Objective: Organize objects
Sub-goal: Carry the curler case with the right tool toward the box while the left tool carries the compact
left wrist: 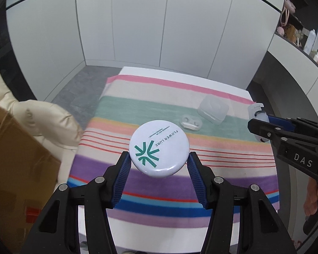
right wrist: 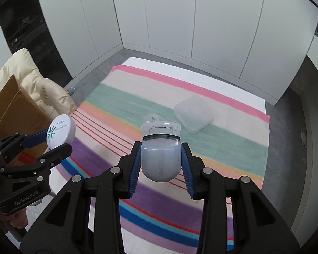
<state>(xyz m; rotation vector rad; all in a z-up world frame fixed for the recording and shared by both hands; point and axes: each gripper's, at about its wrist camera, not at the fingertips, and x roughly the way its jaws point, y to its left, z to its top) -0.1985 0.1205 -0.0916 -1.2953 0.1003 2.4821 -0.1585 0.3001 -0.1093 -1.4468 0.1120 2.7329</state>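
Note:
My left gripper (left wrist: 159,158) is shut on a round white compact (left wrist: 159,148) with a green logo, held above the striped cloth (left wrist: 137,110). From the right wrist view the same compact (right wrist: 61,132) shows at the left, edge-on between the left gripper's (right wrist: 59,139) fingers. My right gripper (right wrist: 161,158) is shut on a translucent white eyelash curler case (right wrist: 160,148), also lifted off the cloth. That right gripper (left wrist: 257,127) and its curler case (left wrist: 257,111) appear at the right edge of the left wrist view.
On the striped cloth (right wrist: 233,139) lie a frosted square box (right wrist: 194,114) and a small clear case (left wrist: 191,122). A cream cushion (left wrist: 44,116) and a cardboard box (left wrist: 14,158) stand at the left. White cupboards back the table; shelves (left wrist: 296,36) hold items at right.

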